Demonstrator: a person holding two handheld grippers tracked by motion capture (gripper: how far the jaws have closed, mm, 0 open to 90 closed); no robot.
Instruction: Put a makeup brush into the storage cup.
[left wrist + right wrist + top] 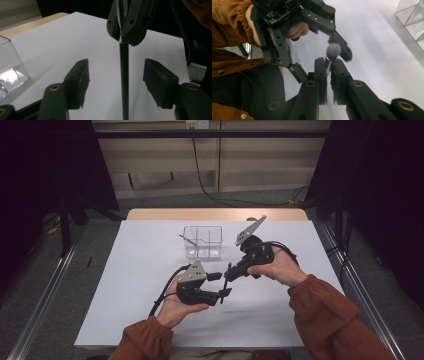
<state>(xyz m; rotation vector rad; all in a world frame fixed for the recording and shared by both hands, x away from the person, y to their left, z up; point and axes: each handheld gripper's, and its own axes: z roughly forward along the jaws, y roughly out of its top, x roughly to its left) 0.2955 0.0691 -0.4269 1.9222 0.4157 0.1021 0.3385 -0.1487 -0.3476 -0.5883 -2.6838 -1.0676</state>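
Black pads of the left claw [116, 85] stand apart on either side of a slim makeup brush [124, 82], neither pad touching its dark handle. Right claw [329, 75] is clamped on that brush, the fluffy grey tip poking out beyond its jaws. Both meet over the white counter [145, 285], in front of the clear divided box [202, 241].

Judging by this, a hand-over is midway: the brush is lifted and presented, but the left claw has yet to close on it, and placing it in the box remains. No brand, label or writing can be read.
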